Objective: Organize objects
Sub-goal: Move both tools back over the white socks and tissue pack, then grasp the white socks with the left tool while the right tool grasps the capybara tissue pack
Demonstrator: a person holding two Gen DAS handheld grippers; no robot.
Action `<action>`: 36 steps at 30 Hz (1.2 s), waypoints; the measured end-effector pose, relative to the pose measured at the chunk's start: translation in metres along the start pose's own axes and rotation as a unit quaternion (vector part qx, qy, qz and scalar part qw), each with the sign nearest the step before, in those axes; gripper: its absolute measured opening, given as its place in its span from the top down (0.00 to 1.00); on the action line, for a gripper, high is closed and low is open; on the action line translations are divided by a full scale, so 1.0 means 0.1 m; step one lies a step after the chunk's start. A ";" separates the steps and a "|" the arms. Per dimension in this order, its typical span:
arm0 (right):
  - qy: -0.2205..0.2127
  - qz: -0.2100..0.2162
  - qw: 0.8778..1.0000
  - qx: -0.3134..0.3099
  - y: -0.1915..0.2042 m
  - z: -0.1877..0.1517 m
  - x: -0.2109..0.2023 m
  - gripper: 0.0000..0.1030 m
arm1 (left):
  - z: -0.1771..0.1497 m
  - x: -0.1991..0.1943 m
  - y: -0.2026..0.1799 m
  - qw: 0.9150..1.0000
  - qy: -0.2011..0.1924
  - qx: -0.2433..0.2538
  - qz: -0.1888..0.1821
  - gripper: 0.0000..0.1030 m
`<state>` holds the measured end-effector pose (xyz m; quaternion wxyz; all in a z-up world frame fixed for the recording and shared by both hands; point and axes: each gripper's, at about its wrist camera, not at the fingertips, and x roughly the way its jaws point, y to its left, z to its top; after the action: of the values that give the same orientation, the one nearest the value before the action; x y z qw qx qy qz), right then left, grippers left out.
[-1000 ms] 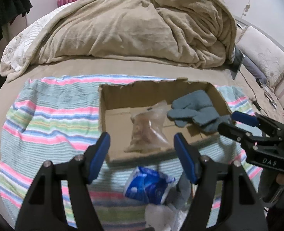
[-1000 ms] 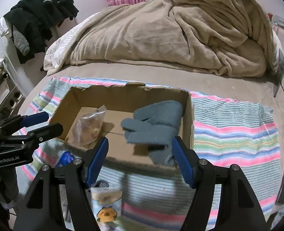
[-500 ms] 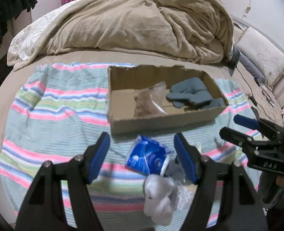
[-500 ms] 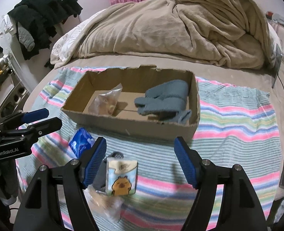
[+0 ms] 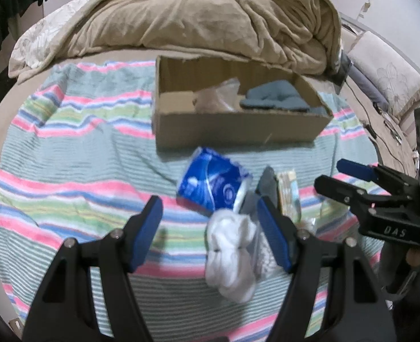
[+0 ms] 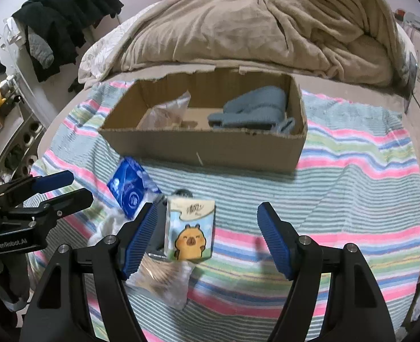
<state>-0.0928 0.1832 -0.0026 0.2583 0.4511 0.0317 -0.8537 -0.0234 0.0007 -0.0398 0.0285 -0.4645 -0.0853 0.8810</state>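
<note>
— Where are the loose things?

— In a small heap on the striped blanket (image 6: 352,199), just in front of the cardboard box (image 6: 210,148). A blue packet (image 5: 212,182) lies nearest the box, a white bundle of socks (image 5: 232,253) below it, and a tissue pack with a cartoon animal (image 6: 191,230) stands beside them. A clear crinkled bag (image 6: 164,282) lies under the tissue pack's near edge.

— And inside the box?

— A pair of grey-blue gloves (image 6: 255,108) at its right end, a clear plastic bag (image 6: 167,111) toward the left.

— The claws?

— The left claw (image 5: 210,228) is spread wide over the heap, the socks just inside its right finger, holding nothing. The right claw (image 6: 204,236) is also spread, empty, with the tissue pack between its fingers, close to the left one.

— What's behind?

— A rumpled tan duvet (image 5: 210,17) piled on the bed beyond the box, and dark clothes (image 6: 67,14) hanging at the left.
</note>
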 end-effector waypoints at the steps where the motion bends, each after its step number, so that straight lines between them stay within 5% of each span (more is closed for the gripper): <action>1: 0.003 0.001 1.000 -0.001 0.00 -0.02 0.02 0.26 | -0.02 0.02 0.00 1.000 0.003 0.001 0.001 0.32; 16: 0.034 0.017 0.999 0.004 0.01 -0.16 0.34 0.26 | -0.39 0.38 -0.01 0.998 0.060 0.011 -0.015 0.32; 30: 0.060 0.036 0.997 0.010 0.01 -0.18 0.60 0.27 | -0.45 0.48 -0.08 0.998 0.057 0.018 -0.029 0.35; 36: 0.056 0.055 0.997 0.004 0.04 -0.19 0.59 0.49 | -0.45 0.47 -0.12 0.997 0.052 0.014 -0.049 0.56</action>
<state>-0.1034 0.1607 -0.0591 0.3014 0.5003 0.0181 -0.8115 -0.0127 0.0237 -0.1010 0.0825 -0.5045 -0.0938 0.8544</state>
